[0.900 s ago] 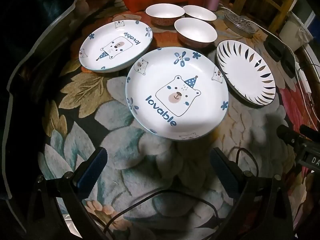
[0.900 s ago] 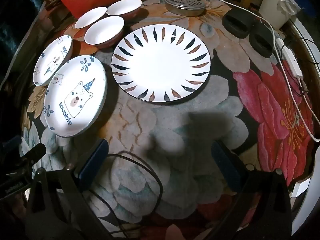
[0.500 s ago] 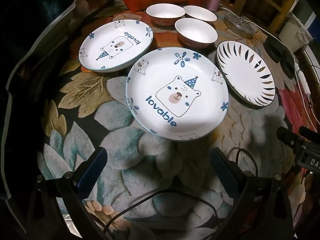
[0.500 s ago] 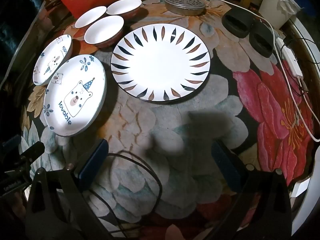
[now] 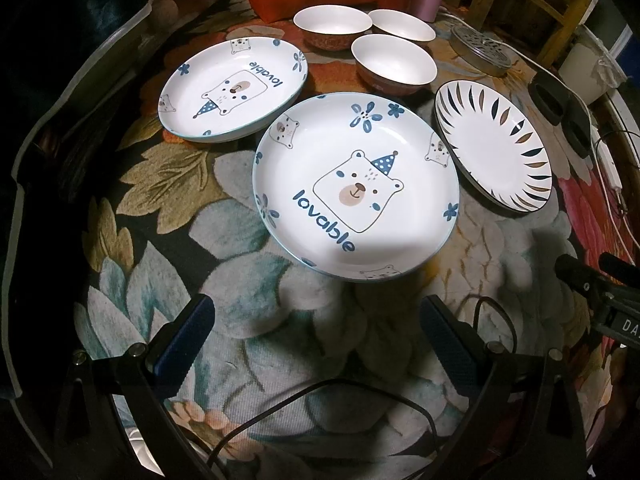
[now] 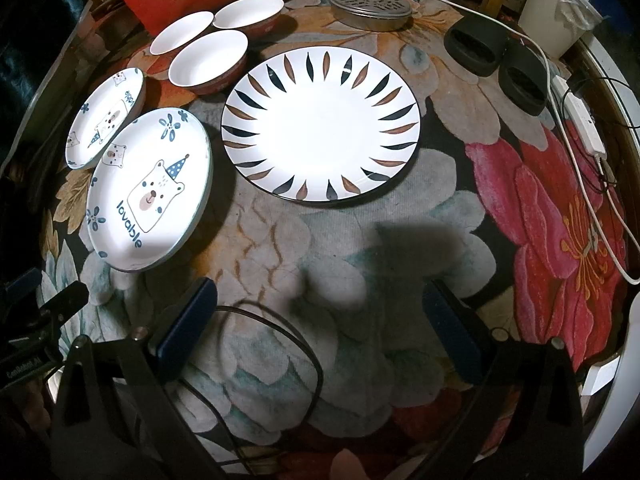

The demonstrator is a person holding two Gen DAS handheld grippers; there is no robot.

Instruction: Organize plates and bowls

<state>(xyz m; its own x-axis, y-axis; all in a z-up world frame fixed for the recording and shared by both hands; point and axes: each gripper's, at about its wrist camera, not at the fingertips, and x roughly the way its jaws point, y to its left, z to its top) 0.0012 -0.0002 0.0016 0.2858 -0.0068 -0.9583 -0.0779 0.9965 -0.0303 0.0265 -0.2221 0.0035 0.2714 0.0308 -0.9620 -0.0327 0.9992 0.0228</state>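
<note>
Left gripper (image 5: 316, 336) spread wide, nothing between its blue pads, hovering over the floral-cloth desk (image 5: 224, 216). Right gripper (image 6: 320, 320) likewise spread and empty. From the left wrist view: large white bear-print "lovable" plate (image 5: 356, 186) sits at 12 o'clock, nearest. Second, smaller bear-print plate (image 5: 234, 90) at 11 o'clock, just behind it. White plate with dark-and-brown leaf rim (image 5: 494, 146) at 1 o'clock, beside the large bear plate. Three white-inside, red-brown bowls (image 5: 394, 64) cluster farthest back at 12 o'clock, close together.
</note>
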